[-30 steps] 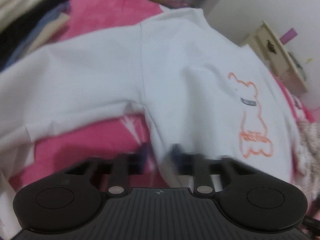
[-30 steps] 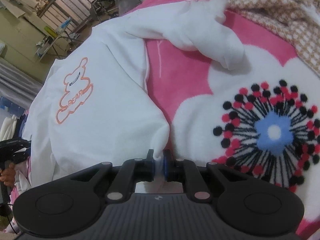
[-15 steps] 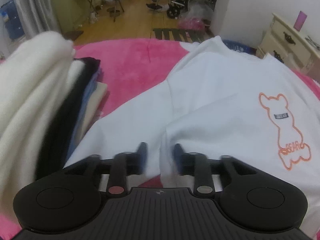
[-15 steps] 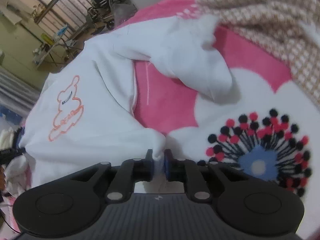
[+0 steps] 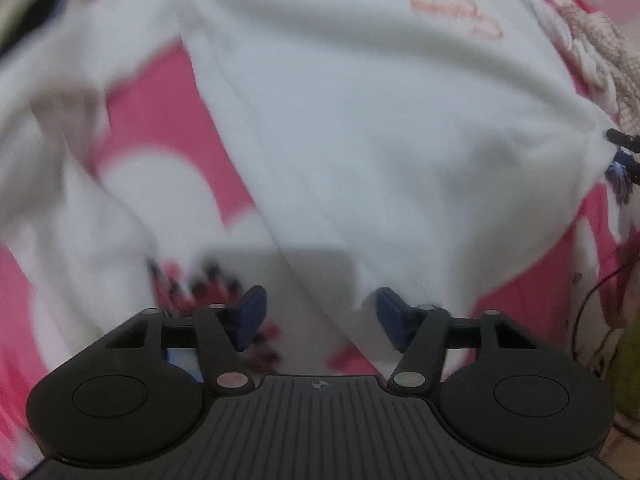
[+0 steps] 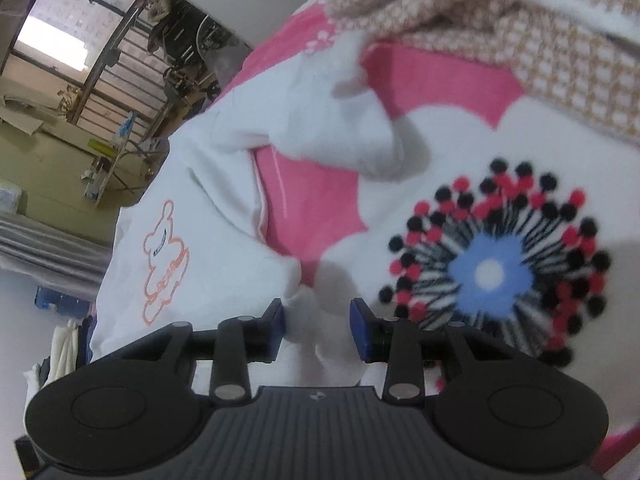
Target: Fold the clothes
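Note:
A white sweatshirt with an orange bear print lies spread on a pink flowered blanket. My left gripper points steeply down at the sweatshirt's hem. Its jaws are opening, and the hem edge lies just above the gap with no pad pressing on it. My right gripper is at the other hem corner, jaws opening too. A bunched white corner sits loosely between its blue pads. One sleeve lies folded across the blanket. The right gripper's tips show at the left view's right edge.
A beige checked garment lies heaped at the blanket's far right. A stack of folded clothes stands beyond the sweatshirt's left side. The blanket's big blue, red and black flower is bare beside my right gripper. Room furniture stands beyond the bed.
Both grippers opened and let go of the sweatshirt's hem corners. The left one swung from looking across the shirt to pointing down at the hem. The right one shifted slightly.

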Demonstrator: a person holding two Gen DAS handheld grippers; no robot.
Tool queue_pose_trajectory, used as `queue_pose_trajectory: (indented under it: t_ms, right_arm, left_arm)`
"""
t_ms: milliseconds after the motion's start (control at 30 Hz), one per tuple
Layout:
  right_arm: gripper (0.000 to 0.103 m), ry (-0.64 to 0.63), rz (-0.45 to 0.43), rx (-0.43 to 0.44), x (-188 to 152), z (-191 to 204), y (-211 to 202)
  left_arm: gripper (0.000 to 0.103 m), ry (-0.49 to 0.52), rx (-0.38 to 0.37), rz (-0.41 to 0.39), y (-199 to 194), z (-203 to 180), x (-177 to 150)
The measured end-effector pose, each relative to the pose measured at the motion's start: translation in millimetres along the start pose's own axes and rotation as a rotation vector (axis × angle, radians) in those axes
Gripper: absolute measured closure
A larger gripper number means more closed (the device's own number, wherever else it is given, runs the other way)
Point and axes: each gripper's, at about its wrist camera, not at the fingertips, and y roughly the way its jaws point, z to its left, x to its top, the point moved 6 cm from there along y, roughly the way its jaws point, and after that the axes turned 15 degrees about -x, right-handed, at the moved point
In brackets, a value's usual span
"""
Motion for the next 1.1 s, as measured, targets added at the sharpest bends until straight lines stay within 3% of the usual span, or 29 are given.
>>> queue_pose_trajectory:
  t_ms: [67, 133, 233, 300, 400, 500, 600, 667, 800, 900, 967, 1000, 1033, 1100]
  right_arm:
    - [0.067, -0.011, -0.005, -0.003, -3, 4, 1]
    - [0.069, -0.050, -0.063, -0.038, -1, 11, -8]
    - [0.069, -0.269, -0.210, -0.030, 0, 52, -38]
    - [0.069, -0.482, -0.254, 0.088, -11, 100, -56]
    - [0.069, -0.852, -0.139, 0.287, -55, 178, -48]
    - [0.069, -1.246, -0.041, 0.395, -126, 238, -23]
    - [0.070, -1.547, 0.040, 0.491, -196, 264, -3]
    - [0.070, -1.685, 0.038, 0.524, -227, 267, 6]
    - [0.070, -1.847, 0.014, 0.524, -259, 262, 16]
    - [0.070, -1.884, 0.007, 0.526, -270, 260, 15]
    - [0.071, -1.924, -0.040, 0.498, -273, 258, 16]
    - [0.075, -1.943, -0.064, 0.483, -274, 256, 17]
    - [0.095, -1.940, -0.074, 0.470, -273, 256, 17]
    - [0.100, -1.848, -0.046, 0.459, -263, 263, 17]
  left_arm:
    - [0.050, -0.058, -0.038, 0.005, 5, 6, -6]
    - [0.050, -0.093, -0.053, -0.007, 1, 13, -7]
    - [0.050, -0.123, -0.056, -0.049, -13, 24, -5]
    - [0.050, -0.131, -0.053, -0.079, -23, 31, -4]
    - [0.050, -0.131, -0.049, -0.118, -33, 39, -4]
    - [0.050, -0.128, -0.069, -0.153, -43, 39, -2]
    - [0.050, -0.098, -0.083, -0.178, -45, 37, -5]
    - [0.050, -0.075, -0.101, -0.180, -43, 34, -7]
    - [0.051, -0.056, -0.135, -0.161, -33, 32, -11]
    - [0.051, -0.038, -0.154, -0.150, -27, 30, -13]
    - [0.051, 0.034, -0.153, -0.167, -32, 21, -16]
    - [0.050, 0.078, -0.153, -0.175, -35, 16, -18]
    - [0.049, 0.126, -0.152, -0.176, -36, 8, -20]
    - [0.046, 0.222, -0.148, -0.176, -37, -8, -24]
